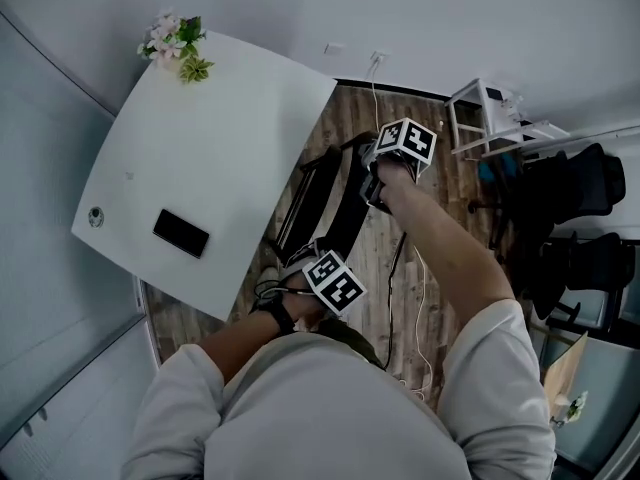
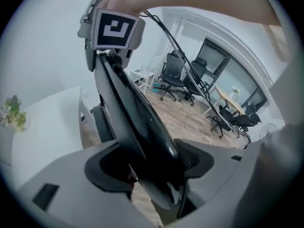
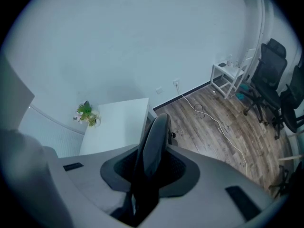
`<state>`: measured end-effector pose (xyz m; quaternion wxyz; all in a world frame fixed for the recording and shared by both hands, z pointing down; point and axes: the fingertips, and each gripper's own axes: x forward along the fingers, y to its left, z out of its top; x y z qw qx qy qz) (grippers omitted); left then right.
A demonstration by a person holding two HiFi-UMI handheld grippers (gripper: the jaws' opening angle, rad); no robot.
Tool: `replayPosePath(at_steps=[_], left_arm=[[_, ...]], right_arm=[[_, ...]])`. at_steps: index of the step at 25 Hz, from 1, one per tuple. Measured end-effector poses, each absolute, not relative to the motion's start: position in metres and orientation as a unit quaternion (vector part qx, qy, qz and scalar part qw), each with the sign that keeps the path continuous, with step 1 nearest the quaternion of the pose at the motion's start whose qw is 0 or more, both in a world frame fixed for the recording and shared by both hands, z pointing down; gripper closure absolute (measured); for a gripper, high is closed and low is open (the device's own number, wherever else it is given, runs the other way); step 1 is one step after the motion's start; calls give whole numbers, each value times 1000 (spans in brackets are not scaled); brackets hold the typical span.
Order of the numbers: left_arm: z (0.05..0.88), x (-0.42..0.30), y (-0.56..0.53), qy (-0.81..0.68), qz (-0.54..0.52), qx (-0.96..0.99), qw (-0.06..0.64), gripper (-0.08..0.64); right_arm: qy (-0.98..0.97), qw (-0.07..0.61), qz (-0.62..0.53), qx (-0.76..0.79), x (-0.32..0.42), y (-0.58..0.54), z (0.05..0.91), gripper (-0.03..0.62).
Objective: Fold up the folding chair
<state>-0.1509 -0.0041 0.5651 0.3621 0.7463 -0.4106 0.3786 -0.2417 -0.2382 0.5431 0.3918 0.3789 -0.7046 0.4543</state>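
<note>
We hold the glossy black curved-panel folding chair clamped in the left gripper and the right gripper; a smooth white table lies at nine o'clock.

Office, open-plan type: black swivel office chairs grouped along the far wall, more of them by dark glazed partitions in the left gripper view. Wood-look plank floor with a white cable trailing across it from a wall socket. Plain white walls with a dark skirting. White table in the corner carrying a phone and a small pot of flowers. Small white side rack against the wall
</note>
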Motion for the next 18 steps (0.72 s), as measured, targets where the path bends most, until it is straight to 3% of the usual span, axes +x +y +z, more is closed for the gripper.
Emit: replayPosePath(at_steps=[18], left_arm=[[573,-255,-9,-407,359,755,367,275]], right_arm=[[-705,390,447,388,-332,-249,560,459]])
